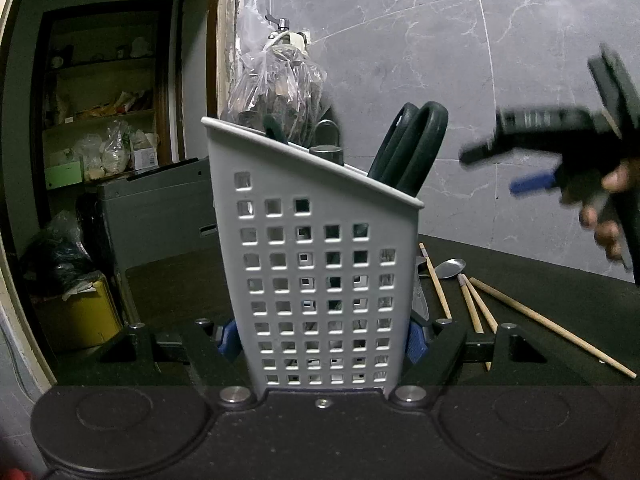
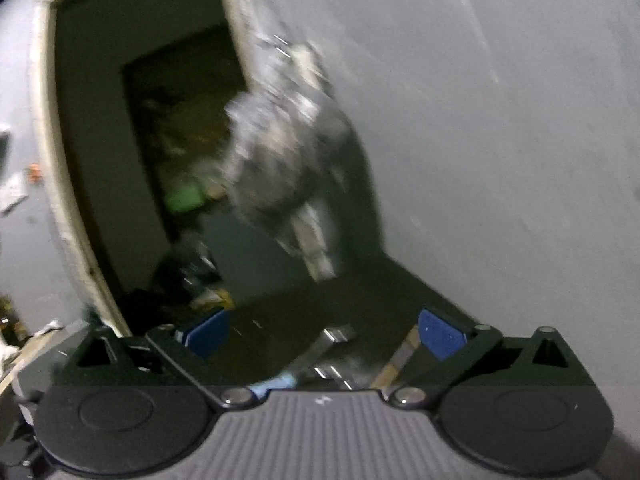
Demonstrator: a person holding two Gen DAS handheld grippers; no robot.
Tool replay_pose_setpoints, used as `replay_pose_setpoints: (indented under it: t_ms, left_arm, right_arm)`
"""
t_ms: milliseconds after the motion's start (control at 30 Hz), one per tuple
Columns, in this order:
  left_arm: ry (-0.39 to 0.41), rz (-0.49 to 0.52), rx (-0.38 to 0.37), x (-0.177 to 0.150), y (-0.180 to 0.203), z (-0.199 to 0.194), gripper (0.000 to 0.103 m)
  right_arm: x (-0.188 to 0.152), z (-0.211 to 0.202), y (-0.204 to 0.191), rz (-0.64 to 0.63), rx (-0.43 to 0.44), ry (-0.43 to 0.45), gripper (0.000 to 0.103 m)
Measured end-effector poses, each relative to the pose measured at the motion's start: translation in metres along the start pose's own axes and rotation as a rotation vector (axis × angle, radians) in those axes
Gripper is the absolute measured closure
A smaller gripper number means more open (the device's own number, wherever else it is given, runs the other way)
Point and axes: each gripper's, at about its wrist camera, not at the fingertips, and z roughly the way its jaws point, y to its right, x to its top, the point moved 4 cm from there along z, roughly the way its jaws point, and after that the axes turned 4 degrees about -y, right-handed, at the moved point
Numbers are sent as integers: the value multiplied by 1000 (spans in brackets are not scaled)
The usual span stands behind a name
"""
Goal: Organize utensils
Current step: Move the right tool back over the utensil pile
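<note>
Caddy: we judge the grey perforated plastic utensil caddy light, stiff; left hand-held gripper clamps its base.
Chopsticks: the thin wooden chopsticks, lower right on the bench, look slippery; take mid-shaft.
Right hand-held gripper: wide, empty.

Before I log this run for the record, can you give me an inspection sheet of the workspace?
Surface: dark table, partly bare.
Job's things: white holder with scissors inside; chopsticks and spoon lying beside it.
Clutter: plastic bag behind the holder.
Grippers: left claw shut on the holder; right claw open, nothing held.
Cables: nothing seen.
Surroundings: grey marble wall, doorway to shelves.
</note>
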Motion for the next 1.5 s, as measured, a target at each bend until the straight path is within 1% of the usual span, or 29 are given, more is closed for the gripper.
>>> replay_pose_setpoints:
  t_ms: [100,167,267,433,833,967,1067,1200,1500]
  left_arm:
    - [0,1,0,0,0,0,27]
    - [0,0,0,0,0,0,27]
    - [0,0,0,0,0,0,27]
    - [0,0,0,0,0,0,27]
    - [0,0,0,0,0,0,27]
    - [0,1,0,0,0,0,27]
    - [0,0,0,0,0,0,27]
    - [-1,2,1,0,0,0,27]
    - [-1,2,0,1,-1,0,27]
  right_arm:
    - [-17,17,15,27,-52,-96,0]
    - [-28,24,19,29,-75,-142,0]
    - [-41,30,25,48,-91,-183,0]
    - [-58,30,33,81,-110,-217,0]
    - [-69,32,45,128,-131,-259,0]
    - [-72,35,42,100,-145,-263,0]
    - [-71,38,41,94,-141,-266,0]
    - [-66,46,39,90,-127,-270,0]
    - [-54,72,45,124,-36,-237,1]
